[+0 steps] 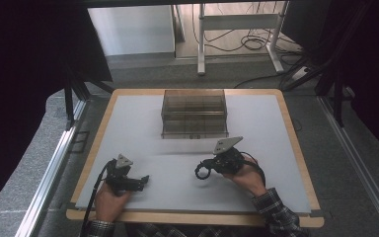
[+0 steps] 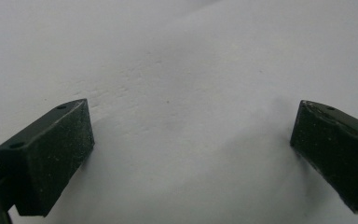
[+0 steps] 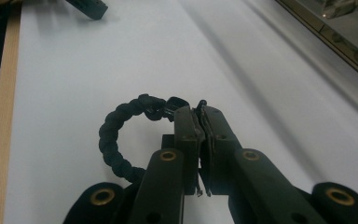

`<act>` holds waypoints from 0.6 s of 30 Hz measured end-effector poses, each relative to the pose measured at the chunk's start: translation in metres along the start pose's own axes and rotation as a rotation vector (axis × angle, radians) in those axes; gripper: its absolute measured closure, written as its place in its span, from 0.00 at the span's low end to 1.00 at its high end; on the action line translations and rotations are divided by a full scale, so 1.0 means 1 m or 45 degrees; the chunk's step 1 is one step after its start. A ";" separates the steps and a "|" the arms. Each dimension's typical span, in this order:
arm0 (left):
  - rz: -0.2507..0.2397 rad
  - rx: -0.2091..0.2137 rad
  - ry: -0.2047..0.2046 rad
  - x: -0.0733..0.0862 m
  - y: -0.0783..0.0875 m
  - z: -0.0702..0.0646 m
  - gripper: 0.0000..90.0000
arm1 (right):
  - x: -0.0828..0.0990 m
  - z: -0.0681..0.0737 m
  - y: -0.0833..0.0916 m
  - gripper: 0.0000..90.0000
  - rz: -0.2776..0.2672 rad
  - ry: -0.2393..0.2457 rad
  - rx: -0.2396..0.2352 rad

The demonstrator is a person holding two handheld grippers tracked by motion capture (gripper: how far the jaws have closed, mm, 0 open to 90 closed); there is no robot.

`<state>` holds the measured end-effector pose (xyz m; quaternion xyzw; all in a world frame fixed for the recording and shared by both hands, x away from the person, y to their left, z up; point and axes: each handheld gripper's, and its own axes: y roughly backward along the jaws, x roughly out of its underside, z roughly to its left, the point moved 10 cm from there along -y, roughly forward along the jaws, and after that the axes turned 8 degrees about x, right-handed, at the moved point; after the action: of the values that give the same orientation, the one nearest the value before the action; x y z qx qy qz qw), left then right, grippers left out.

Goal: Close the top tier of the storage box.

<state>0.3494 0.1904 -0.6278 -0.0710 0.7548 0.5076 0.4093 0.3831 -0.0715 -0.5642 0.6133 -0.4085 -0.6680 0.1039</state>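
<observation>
No writing could be read anywhere. The right gripper [image 3: 199, 108] was clamped tight on a black braided bracelet [image 3: 116, 135], whose loop curled out to the side of the closed jaws, just above the white table [image 1: 177, 182]. The right hand [image 1: 246, 177] held it tilted towards the left gripper [image 1: 143, 180], which rested low with jaws spread wide and empty. Beyond both sat a clear compartment box [image 1: 194, 113], well apart.

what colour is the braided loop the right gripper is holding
Black: the braided cord bracelet, clamped in the right gripper, shows best in the right gripper view.
</observation>
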 end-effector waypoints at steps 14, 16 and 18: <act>-0.002 0.001 0.002 0.000 0.000 0.000 0.00 | -0.008 -0.007 0.002 0.95 -0.027 -0.031 0.014; -0.002 0.001 0.002 0.000 0.000 0.000 0.00 | -0.009 -0.008 0.002 0.95 -0.028 -0.039 0.015; -0.002 0.001 0.002 0.000 0.000 0.000 0.00 | -0.010 -0.008 0.003 0.95 -0.035 -0.040 0.015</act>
<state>0.3495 0.1903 -0.6278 -0.0716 0.7553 0.5070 0.4092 0.3919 -0.0705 -0.5543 0.6088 -0.4057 -0.6765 0.0846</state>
